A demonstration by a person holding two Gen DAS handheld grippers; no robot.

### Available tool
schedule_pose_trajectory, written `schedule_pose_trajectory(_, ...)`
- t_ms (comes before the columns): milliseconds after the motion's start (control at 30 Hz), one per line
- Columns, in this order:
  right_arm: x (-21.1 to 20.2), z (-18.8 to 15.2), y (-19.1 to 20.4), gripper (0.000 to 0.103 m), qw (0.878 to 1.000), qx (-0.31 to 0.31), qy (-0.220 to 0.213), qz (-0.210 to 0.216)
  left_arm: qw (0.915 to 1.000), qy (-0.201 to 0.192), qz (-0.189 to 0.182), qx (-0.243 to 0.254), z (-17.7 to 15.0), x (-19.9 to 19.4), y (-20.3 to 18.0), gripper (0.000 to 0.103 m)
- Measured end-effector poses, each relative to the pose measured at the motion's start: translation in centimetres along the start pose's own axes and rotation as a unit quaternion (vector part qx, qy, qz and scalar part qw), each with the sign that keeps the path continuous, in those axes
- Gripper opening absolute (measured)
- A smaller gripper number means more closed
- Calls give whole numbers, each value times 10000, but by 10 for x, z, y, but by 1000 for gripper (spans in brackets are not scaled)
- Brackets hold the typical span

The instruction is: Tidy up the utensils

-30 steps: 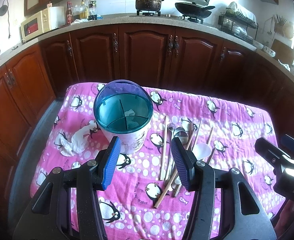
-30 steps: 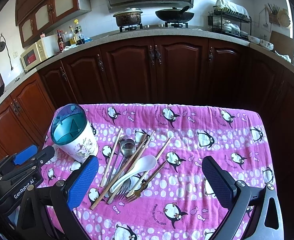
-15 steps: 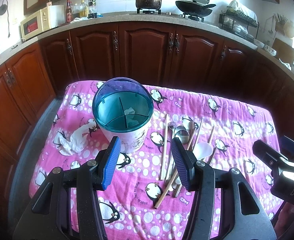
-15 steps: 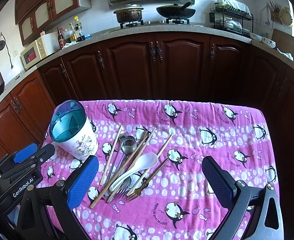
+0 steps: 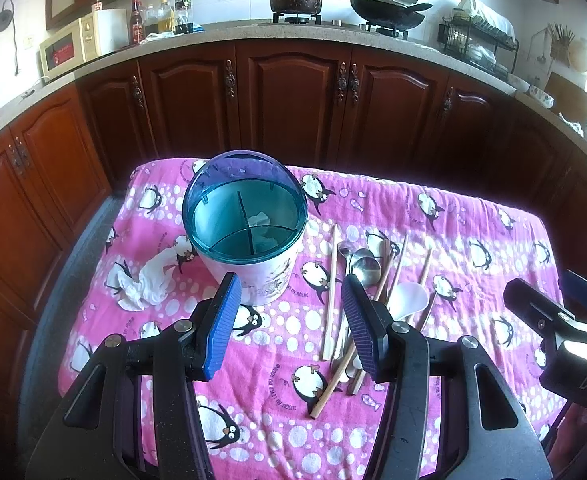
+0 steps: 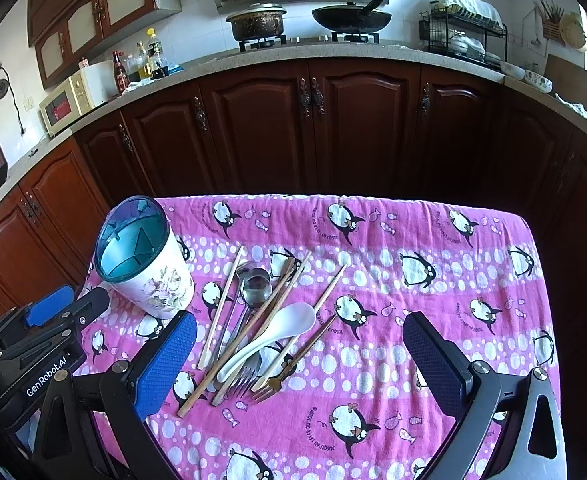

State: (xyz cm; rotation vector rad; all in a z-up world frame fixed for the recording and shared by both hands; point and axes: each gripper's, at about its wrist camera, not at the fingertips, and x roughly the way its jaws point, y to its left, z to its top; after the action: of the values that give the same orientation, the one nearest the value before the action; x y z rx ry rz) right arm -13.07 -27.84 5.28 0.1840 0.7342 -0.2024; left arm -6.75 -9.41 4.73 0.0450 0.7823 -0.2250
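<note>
Both claws, left claw [image 5: 289, 320] and right claw [image 6: 299, 360], stand open, empty. Utensils [image 6: 253, 328] lie heaped right of the holder [image 6: 141, 264]. Sorting not begun; next, grip one piece.

Two forks [image 6: 253, 378], one holder [image 6: 149, 276]

Crumpled tissue [image 5: 141, 286] on penguin cloth [image 6: 373, 240]; pot [image 6: 258, 22], wok [image 6: 351, 18] behind

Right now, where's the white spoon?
In the right wrist view the white spoon lies on top of the utensil pile, centre-left on the pink tablecloth, right of the utensil holder, bowl end pointing away from the camera.
</note>
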Motion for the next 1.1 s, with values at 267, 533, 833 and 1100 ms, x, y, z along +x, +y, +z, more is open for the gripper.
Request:
schedule_pose_trajectory(267,8,-2,-1,103,10000,-14,65,31,10000,67,-25,-30,-1,6,2,52)
schedule_pose_trajectory(533,38,-17,-19,100,9984,112,408,377,9963,621,-502,-325,-12,31,26,52)
schedule_pose_trajectory(833,100,-31,-49,61,9893,630,879,980,9889,999,-1103,-44,-33,55,8,52)
schedule_pose_trajectory(1100,139,-27,-74,42,9757,1097,1211,1461,9812,1064,-1458,679,-32,79,-41,52)
